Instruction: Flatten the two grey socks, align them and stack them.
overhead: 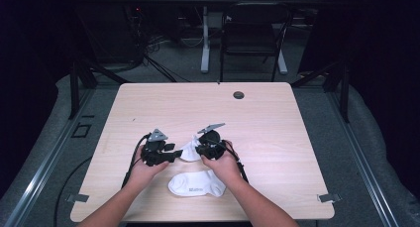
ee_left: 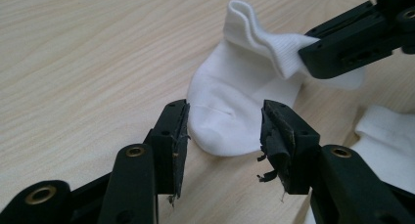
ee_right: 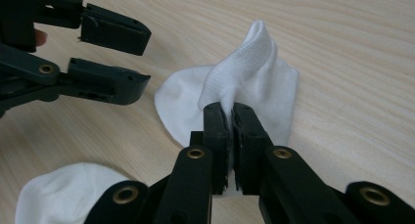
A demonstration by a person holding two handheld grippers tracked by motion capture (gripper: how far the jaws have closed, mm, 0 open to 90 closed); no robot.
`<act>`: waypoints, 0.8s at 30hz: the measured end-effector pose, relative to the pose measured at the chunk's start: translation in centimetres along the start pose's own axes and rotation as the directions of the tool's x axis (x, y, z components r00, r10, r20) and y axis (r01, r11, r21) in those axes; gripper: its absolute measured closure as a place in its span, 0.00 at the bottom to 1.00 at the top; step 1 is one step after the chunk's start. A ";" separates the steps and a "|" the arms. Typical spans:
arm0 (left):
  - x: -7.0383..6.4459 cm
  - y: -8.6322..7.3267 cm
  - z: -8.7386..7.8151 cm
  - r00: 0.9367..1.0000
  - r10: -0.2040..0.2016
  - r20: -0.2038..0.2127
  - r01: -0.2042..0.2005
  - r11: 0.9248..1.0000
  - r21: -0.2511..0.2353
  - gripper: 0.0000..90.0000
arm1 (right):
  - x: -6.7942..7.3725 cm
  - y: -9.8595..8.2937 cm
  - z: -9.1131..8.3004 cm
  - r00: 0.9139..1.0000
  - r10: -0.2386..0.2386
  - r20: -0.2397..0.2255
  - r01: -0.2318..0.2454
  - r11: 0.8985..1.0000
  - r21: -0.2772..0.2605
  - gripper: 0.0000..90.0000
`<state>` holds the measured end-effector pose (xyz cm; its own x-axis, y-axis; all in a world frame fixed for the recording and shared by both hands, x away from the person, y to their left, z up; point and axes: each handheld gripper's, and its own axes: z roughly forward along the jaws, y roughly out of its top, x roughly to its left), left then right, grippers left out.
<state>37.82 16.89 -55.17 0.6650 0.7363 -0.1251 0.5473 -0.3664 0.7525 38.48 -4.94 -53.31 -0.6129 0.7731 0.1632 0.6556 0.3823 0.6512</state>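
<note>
A white ankle sock (overhead: 188, 150) lies on the table between my two grippers. My right gripper (ee_right: 231, 117) is shut on its ribbed cuff (ee_right: 244, 62) and lifts that end a little off the wood. In the left gripper view the sock (ee_left: 235, 99) has its toe pointing at my left gripper (ee_left: 224, 123), which stands open with the toe end just ahead of its jaws. The right gripper (ee_left: 352, 38) enters that view at upper right. A second white sock (overhead: 196, 183) lies flat nearer the person.
The light wooden table (overhead: 277, 133) has a round grommet (overhead: 238, 94) near its far edge. A black chair (overhead: 252, 33) and cables stand on the floor beyond it. The person's forearms come in from the bottom.
</note>
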 end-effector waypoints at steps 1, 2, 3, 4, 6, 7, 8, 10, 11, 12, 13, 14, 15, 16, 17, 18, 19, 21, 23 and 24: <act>0.0 0.0 0.2 1.000 -0.008 -0.005 0.008 1.000 0.005 0.60 | 0.0 0.0 -0.1 1.000 0.003 0.000 -0.003 1.000 0.003 0.96; 0.0 -0.1 0.4 1.000 -0.002 -0.011 0.002 1.000 0.014 0.61 | -0.1 0.0 -0.2 1.000 0.005 0.000 -0.005 1.000 -0.006 0.96; 0.0 -0.1 0.6 1.000 -0.003 -0.015 0.003 1.000 0.015 0.61 | -0.2 -0.1 -0.3 1.000 0.009 -0.004 -0.009 1.000 -0.004 0.96; 0.0 -0.1 0.6 1.000 -0.003 -0.015 0.003 1.000 0.015 0.61 | -0.2 -0.1 -0.3 1.000 0.009 -0.004 -0.009 1.000 -0.004 0.96; 0.0 -0.2 1.0 1.000 -0.006 -0.017 0.006 1.000 0.022 0.62 | -0.3 -0.2 -0.6 1.000 0.019 -0.009 -0.019 1.000 -0.015 0.96; -0.1 -0.2 1.1 1.000 -0.003 -0.020 0.004 1.000 0.020 0.62 | -0.4 -0.2 -0.6 1.000 0.026 -0.011 -0.026 0.999 -0.022 0.96; -0.1 -0.2 1.3 1.000 -0.001 -0.025 0.002 1.000 0.024 0.63 | -0.4 -0.2 -0.7 1.000 0.022 -0.010 -0.022 1.000 -0.016 0.96; -0.3 -0.3 1.7 0.999 0.009 -0.035 -0.008 0.999 0.035 0.64 | -0.5 -0.3 -0.8 1.000 0.029 -0.008 -0.029 0.999 -0.023 0.96; -0.4 -0.3 1.9 0.999 0.014 -0.044 -0.012 0.999 0.042 0.65 | -0.6 -0.3 -0.9 1.000 0.029 -0.012 -0.029 0.999 -0.024 0.96; -0.4 -0.3 2.1 0.999 0.016 -0.050 -0.013 0.999 0.048 0.66 | -0.6 -0.4 -1.0 0.999 0.029 -0.012 -0.030 0.999 -0.027 0.96; -0.4 -0.4 2.2 0.998 0.018 -0.054 -0.015 0.999 0.052 0.67 | -0.7 -0.4 -1.0 0.999 0.032 -0.011 -0.033 0.999 -0.029 0.95; -0.4 -0.4 2.4 0.998 0.017 -0.063 -0.014 0.999 0.052 0.68 | -0.8 -0.4 -1.1 0.999 0.032 -0.016 -0.033 0.999 -0.031 0.95; -0.4 -0.4 2.4 0.997 0.027 -0.072 -0.023 0.998 0.054 0.70 | -0.9 -0.5 -1.1 1.000 0.028 -0.013 -0.029 0.999 -0.031 0.95; -0.5 -0.4 2.4 0.996 0.028 -0.080 -0.024 0.998 0.051 0.72 | -0.9 -0.5 -1.2 0.999 0.033 -0.011 -0.033 0.999 -0.031 0.95; -0.5 -0.4 2.5 0.996 0.027 -0.080 -0.023 0.998 0.057 0.74 | -1.0 -0.5 -1.3 0.999 0.032 -0.012 -0.032 0.999 -0.031 0.95; -0.5 -0.4 2.5 0.996 0.030 -0.083 -0.025 0.998 0.064 0.76 | -1.1 -0.6 -1.4 0.999 0.036 -0.010 -0.036 0.999 -0.034 0.95; -0.5 -0.5 2.6 0.996 0.036 -0.087 -0.029 0.997 0.072 0.78 | -1.2 -0.6 -1.4 0.999 0.037 -0.011 -0.037 0.999 -0.037 0.95; -0.6 -0.5 2.7 0.995 0.036 -0.090 -0.029 0.997 0.074 0.82 | -1.5 -0.6 -1.6 0.999 0.039 -0.006 -0.039 0.999 -0.038 0.95; -0.6 -0.8 2.8 0.995 0.044 -0.090 -0.037 0.996 0.081 0.86 | -1.7 -0.7 -1.8 0.999 0.045 -0.006 -0.046 0.998 -0.048 0.95; -0.6 -0.8 2.8 0.995 0.047 -0.085 -0.040 0.995 0.087 0.87 | -1.8 -0.7 -1.8 0.999 0.046 -0.003 -0.046 0.998 -0.050 0.95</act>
<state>38.39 15.17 -57.54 0.6446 0.7638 -0.0338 0.5621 -0.4435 0.6981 38.31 -7.58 -52.72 -0.5839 0.7880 0.1953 0.6599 0.3206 0.6795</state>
